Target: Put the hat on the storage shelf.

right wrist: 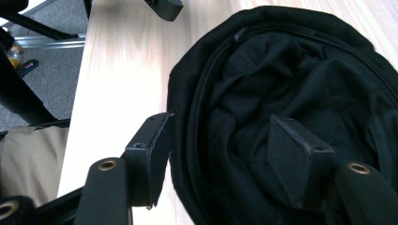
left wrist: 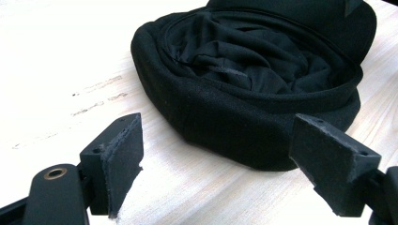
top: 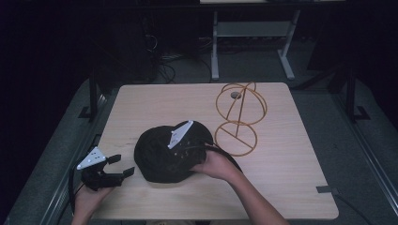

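Black fabric hat (top: 162, 154), soft and round, lies upside down near the middle of the light wooden table (top: 281, 187), opening and crumpled black lining facing up. In the high view the right gripper (top: 180, 140) and the person's right hand (top: 213, 164) cover the hat's right part; black jaws against black cloth are hard to separate there. The hat's far edge is cut off at the top of the left gripper view.

Right gripper view: the jaws straddle the hat's rim, one pad (right wrist: 157, 150) just outside the brim over the table, the other inside over the lining. They stand partly apart; contact with the cloth cannot be told.

Left gripper (left wrist: 216, 159): jaws wide and empty, hat just beyond them, not touching. A gold wire stand (top: 239, 117) sits right of the hat.
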The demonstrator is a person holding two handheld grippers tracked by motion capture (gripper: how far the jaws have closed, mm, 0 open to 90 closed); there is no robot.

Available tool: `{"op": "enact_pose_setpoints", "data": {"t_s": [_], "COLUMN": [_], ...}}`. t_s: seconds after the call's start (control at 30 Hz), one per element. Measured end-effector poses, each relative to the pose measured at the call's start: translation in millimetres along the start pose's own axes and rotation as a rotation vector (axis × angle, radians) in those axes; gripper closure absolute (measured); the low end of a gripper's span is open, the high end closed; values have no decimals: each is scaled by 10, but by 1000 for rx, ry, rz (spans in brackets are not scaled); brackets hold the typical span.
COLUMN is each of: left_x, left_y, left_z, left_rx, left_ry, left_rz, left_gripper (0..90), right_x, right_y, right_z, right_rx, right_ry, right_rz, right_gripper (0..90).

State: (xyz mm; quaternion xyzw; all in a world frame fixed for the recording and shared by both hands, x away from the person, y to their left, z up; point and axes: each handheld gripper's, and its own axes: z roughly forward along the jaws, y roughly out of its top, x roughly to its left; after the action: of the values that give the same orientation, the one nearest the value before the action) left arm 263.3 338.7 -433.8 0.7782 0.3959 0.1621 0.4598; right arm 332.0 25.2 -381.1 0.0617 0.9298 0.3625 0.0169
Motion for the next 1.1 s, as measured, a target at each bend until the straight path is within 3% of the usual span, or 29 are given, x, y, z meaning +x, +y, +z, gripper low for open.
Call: {"op": "enact_pose_setpoints", "data": {"t_s": [0.23,0.43,0.97,1.1], "left_x": [-1,-7,19,14], "left_y": [1,-4,-10,-13], "left_z": [7,7,-24,-13], "left_rx": [4,13,13,12], "left_ry": [2,6,20,18], "left_rz": [3,2,0,-3], "left_gripper": [174,174,175,175], "right_x": [2,33,117,111], "right_y": [124,202,196,184], "right_z": [175,320,632,673], "right_rx": [19,67,181,186], "right_ry": [18,43,36,38], "right_rz": [-14,-37,-66,-55], "right_gripper": [433,531,777,784]}}
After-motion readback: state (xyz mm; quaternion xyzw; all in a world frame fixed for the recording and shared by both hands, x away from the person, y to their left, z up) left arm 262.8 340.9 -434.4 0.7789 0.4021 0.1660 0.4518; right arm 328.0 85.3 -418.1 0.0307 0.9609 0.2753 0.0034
